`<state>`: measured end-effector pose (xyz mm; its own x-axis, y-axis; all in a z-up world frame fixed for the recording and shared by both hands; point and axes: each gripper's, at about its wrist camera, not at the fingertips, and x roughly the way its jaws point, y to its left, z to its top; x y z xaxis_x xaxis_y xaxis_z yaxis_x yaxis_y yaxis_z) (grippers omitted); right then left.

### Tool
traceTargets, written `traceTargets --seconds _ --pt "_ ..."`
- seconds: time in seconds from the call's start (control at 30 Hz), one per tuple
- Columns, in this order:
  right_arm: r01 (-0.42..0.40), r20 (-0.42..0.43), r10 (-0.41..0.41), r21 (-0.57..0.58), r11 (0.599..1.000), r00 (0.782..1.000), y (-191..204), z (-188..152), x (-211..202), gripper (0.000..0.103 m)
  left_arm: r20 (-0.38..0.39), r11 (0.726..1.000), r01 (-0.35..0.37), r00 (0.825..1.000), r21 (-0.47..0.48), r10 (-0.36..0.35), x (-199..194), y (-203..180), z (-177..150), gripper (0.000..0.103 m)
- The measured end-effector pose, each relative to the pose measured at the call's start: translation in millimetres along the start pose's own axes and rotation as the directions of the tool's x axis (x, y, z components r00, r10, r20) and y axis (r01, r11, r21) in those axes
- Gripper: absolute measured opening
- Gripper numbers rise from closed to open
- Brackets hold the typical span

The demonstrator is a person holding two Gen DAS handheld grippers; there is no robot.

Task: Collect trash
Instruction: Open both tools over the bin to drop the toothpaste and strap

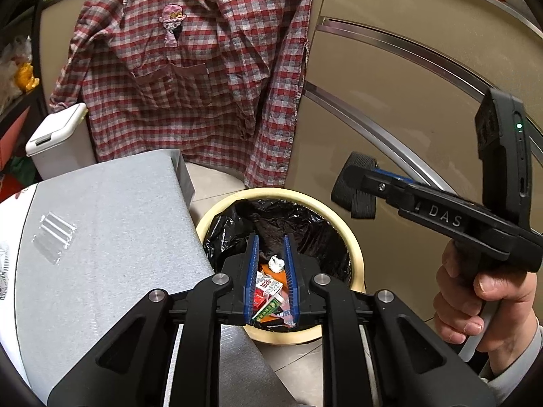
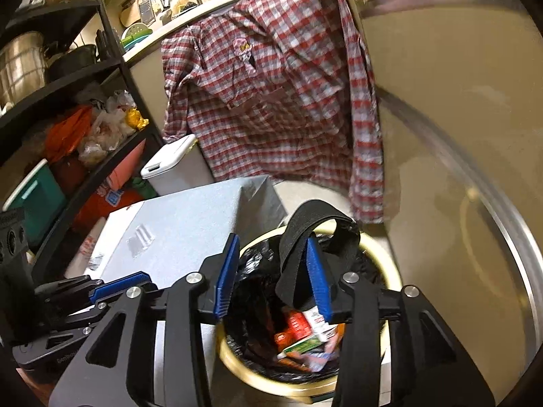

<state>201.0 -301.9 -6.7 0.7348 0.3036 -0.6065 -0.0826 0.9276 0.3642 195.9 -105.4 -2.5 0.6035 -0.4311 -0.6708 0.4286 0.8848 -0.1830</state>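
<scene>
A round cream trash bin with a black liner holds cartons, wrappers and a crumpled white paper ball. My left gripper hangs open and empty right over the bin's mouth. My right gripper is open above the same bin; a black strap hangs looped over its right finger, not pinched between the pads. In the left wrist view the right gripper shows at the right with the strap at its tip. A clear plastic wrapper lies on the grey box.
A red checked shirt hangs on the beige cabinet behind the bin. A small white lidded bin stands at the left. A dark shelf rack with bags and pots stands further left. The left gripper shows at lower left.
</scene>
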Motion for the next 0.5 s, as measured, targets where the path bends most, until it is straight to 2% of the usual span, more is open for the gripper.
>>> traceTargets --seconds 0.2,0.27,0.4,0.5 --pt "0.013 -0.112 -0.014 -0.009 1.000 0.994 0 -10 19 0.047 0.003 1.000 -0.003 1.000 -0.014 0.003 -2 4 0 0.016" --pt "0.045 -0.153 -0.051 -0.042 0.998 0.987 2 -14 26 0.047 0.004 1.000 -0.004 1.000 -0.015 0.004 -3 4 0 0.016" --pt "0.053 -0.215 -0.069 -0.081 0.995 0.974 4 -22 37 0.048 0.007 1.000 -0.006 1.000 -0.019 0.006 -4 5 1 0.016" --pt "0.057 -0.271 -0.088 -0.121 0.991 0.959 7 -28 47 0.054 0.007 1.000 -0.009 1.000 -0.021 0.009 -4 6 0 0.016"
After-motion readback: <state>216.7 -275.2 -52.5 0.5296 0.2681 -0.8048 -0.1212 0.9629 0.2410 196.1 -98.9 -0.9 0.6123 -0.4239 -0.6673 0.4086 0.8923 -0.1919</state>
